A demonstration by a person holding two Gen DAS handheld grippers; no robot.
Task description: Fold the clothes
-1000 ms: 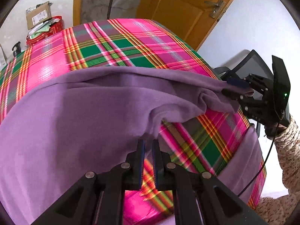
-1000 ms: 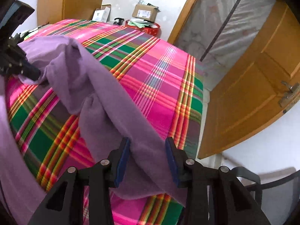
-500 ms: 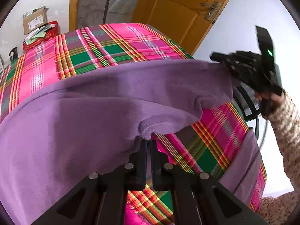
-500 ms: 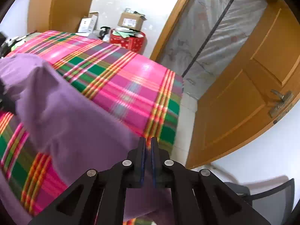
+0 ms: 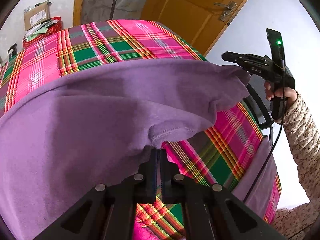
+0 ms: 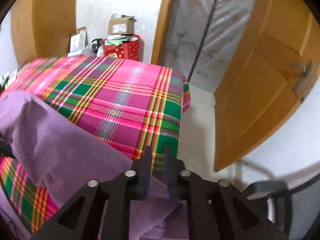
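Observation:
A purple garment (image 5: 84,116) lies over the table with the pink and green plaid cloth (image 5: 124,42). My left gripper (image 5: 159,152) is shut on a stitched hem of the garment and holds it up. My right gripper (image 5: 230,57), seen in the left wrist view, holds the garment's far right edge lifted above the table. In the right wrist view the garment (image 6: 60,146) hangs from my right gripper (image 6: 158,152), whose jaws stand slightly apart with purple cloth between them lower down.
A wooden door (image 5: 192,10) stands behind the table. A red box (image 6: 122,48) and cardboard boxes (image 6: 120,26) sit on the floor by the wall. A black chair (image 5: 258,104) is at the table's right side.
My right gripper closed on the garment's edge and lifted it up and away from the table. My left gripper rose with the hem. The garment now stretches between both.

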